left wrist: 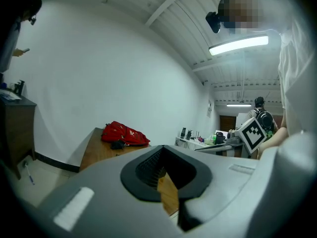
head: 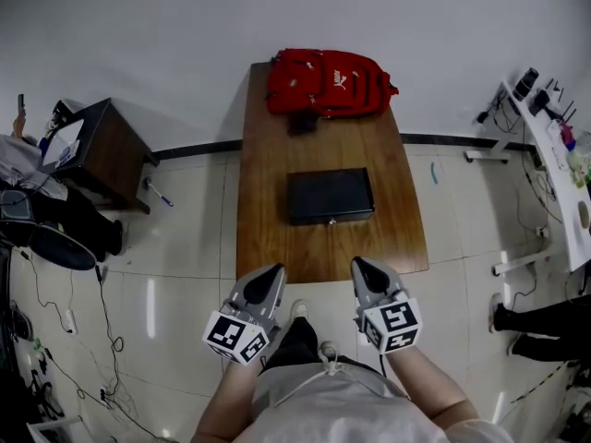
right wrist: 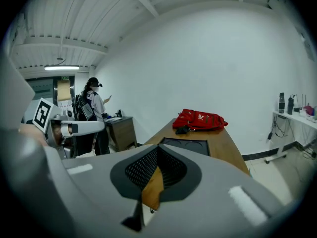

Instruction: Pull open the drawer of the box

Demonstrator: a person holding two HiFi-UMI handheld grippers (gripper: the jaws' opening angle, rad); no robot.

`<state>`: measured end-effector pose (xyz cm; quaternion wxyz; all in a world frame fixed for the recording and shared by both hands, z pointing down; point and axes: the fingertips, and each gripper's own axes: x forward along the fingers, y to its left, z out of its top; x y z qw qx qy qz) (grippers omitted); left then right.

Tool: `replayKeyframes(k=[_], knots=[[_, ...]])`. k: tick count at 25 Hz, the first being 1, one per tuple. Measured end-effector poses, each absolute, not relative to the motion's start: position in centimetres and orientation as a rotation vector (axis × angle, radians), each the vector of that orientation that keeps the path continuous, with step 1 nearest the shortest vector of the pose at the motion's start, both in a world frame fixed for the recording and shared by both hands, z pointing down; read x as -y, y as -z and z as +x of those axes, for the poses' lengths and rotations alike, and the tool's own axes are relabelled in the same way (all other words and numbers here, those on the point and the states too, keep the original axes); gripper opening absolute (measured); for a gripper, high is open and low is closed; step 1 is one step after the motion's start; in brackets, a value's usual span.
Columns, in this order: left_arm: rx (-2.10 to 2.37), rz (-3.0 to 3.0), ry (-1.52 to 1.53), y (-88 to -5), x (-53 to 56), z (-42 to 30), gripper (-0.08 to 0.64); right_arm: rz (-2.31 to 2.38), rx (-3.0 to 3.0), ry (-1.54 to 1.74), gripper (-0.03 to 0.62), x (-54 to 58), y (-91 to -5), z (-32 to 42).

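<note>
A flat black box (head: 330,196) lies shut in the middle of the wooden table (head: 268,210), a small lock on its near face. In the right gripper view the box (right wrist: 185,144) shows beyond the jaws; the left gripper view does not show it. My left gripper (head: 270,275) and right gripper (head: 364,269) hover side by side at the table's near edge, well short of the box. Both are shut with nothing in them, as seen in the left gripper (left wrist: 166,185) and right gripper (right wrist: 152,185) views.
A red backpack (head: 328,81) lies at the table's far end, touching the wall. A dark side cabinet (head: 97,150) stands left, a white desk (head: 554,146) right. Cables trail over the floor at left. A person (right wrist: 93,114) stands by the cabinet.
</note>
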<state>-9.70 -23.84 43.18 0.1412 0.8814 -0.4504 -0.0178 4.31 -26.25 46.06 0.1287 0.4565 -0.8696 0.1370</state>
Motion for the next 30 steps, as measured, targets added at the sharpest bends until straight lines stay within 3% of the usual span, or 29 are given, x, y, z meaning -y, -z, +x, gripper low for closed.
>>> replayKeyframes(k=[15,27,30], knots=[[1.199,2.415,-0.124,-53.4,33.7,-11.4,0.006,1.208,2.227,-0.665,0.000,36.8,-60.8,1.7],[1.127,2.345,-0.119,-57.9,36.5,-12.0,0.006,1.268,2.047,-0.779,0.133,40.0,-66.1,1.8],[1.110,2.346,-0.131,-58.2,36.5,-11.9,0.006,1.313,2.030,-0.829,0.125,40.4,-66.6,2.0]])
